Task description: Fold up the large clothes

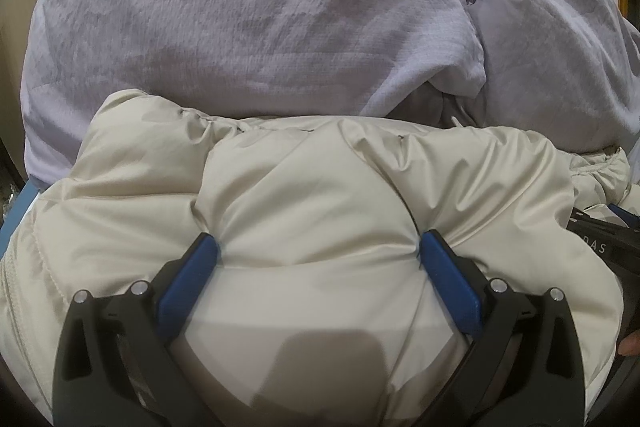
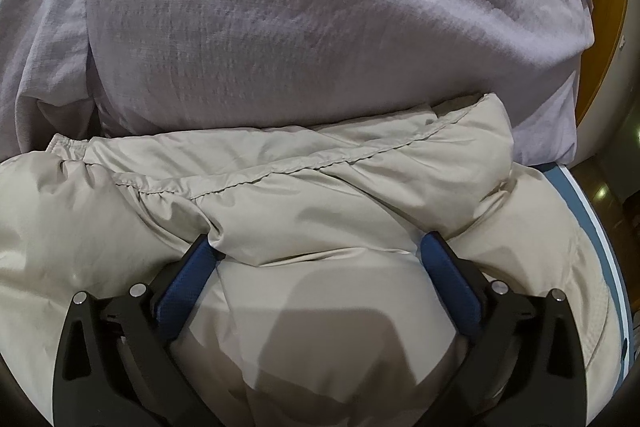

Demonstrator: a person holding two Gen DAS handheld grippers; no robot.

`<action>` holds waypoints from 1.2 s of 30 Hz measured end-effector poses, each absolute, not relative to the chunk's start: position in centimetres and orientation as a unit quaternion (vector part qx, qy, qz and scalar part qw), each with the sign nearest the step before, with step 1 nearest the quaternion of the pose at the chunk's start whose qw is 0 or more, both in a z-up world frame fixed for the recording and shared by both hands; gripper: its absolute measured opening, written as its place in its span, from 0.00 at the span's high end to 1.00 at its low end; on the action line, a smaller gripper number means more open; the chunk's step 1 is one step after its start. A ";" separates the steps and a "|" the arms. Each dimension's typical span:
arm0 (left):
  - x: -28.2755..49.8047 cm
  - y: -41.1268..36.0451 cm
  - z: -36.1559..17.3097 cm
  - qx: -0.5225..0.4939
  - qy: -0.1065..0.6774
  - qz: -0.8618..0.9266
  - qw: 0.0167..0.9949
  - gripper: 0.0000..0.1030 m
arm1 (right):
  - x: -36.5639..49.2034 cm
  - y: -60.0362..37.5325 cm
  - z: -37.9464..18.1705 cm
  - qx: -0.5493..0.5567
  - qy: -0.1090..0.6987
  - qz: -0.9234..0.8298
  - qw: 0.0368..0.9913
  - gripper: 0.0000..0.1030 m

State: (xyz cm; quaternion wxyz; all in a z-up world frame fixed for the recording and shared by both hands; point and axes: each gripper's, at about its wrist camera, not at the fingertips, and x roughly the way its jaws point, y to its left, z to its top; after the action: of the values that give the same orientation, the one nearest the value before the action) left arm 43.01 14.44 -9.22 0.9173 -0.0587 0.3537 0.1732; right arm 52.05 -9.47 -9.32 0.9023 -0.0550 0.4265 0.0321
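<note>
A cream puffy jacket (image 1: 304, 195) lies bunched in the lower half of both views, its elastic hem (image 2: 280, 167) running across the right wrist view. My left gripper (image 1: 318, 251) is open, its blue fingertips (image 1: 204, 251) pressed into the padding, which bulges between them. My right gripper (image 2: 318, 251) is likewise open, its blue fingertips (image 2: 434, 251) dug into a fold of the same jacket (image 2: 320, 219) just below the hem. Neither pair of jaws closes on the cloth.
A large lilac garment (image 1: 260, 15) (image 2: 320, 19) lies crumpled just beyond the jacket. A blue surface edge (image 2: 580, 195) shows at the right, with wooden furniture (image 2: 608, 27) behind. A black device and part of a hand (image 1: 632, 347) sit at the left view's right edge.
</note>
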 end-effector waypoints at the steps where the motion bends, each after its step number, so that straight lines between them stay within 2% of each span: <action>1: 43.0 14.4 -9.2 -0.058 0.354 0.175 0.917 0.02 | 52.1 -9.5 -9.3 -0.054 0.427 0.032 0.902 0.01; 5: 42.0 14.2 -8.7 -0.054 0.369 0.181 0.910 0.02 | 51.5 -10.0 -8.8 -0.053 0.440 0.042 0.896 0.01; 13: 32.0 14.8 -4.8 -0.046 0.360 0.203 0.910 0.02 | 42.3 -17.0 -4.2 0.017 0.418 0.029 0.908 0.01; 21: 22.8 18.0 -5.3 -0.091 0.366 0.242 0.894 0.02 | 37.6 -25.4 -6.4 0.109 0.451 -0.018 0.886 0.01; 28: 23.0 19.9 -7.1 -0.142 0.398 0.244 0.873 0.02 | 37.1 -26.5 -8.1 0.182 0.472 0.037 0.862 0.01; 34: 25.8 20.3 -8.7 -0.145 0.415 0.254 0.861 0.02 | 38.6 -26.1 -8.8 0.206 0.491 0.057 0.844 0.06; 36: 26.4 20.8 -9.2 -0.163 0.415 0.251 0.859 0.02 | 39.0 -26.2 -9.4 0.230 0.495 0.071 0.835 0.11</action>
State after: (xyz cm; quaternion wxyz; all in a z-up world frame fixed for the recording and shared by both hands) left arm 26.43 20.82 -9.24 0.8589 -0.1628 0.4154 0.2515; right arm 39.01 -26.15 -9.43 0.8346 0.2303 0.4954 0.0708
